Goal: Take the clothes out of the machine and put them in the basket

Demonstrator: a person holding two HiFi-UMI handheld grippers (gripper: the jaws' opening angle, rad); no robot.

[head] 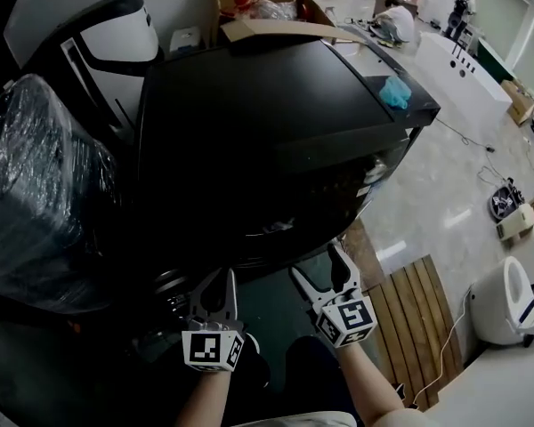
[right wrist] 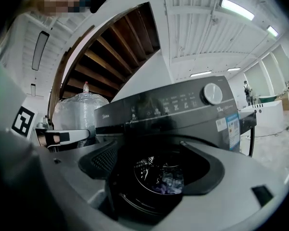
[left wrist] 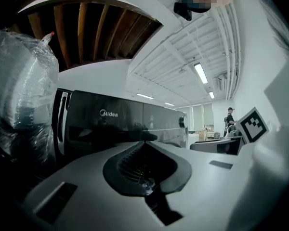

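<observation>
The dark front-loading washing machine (head: 267, 123) fills the middle of the head view; its front panel (left wrist: 120, 117) faces both grippers. In the right gripper view the round door window (right wrist: 159, 177) shows bluish clothes (right wrist: 167, 181) lying in the drum, under the control panel with its knob (right wrist: 213, 94). My left gripper (head: 221, 283) and right gripper (head: 316, 263) hang side by side low in front of the machine, pointing level at it. Both stand open with nothing between their fingers, apart from the machine.
A bulky plastic-wrapped thing (head: 36, 194) stands against the machine's left side. A cardboard box (head: 267, 12) is behind it, and a teal cloth (head: 395, 92) lies on its top. A wooden slat board (head: 418, 310) and white appliances (head: 507, 301) are on the floor at right.
</observation>
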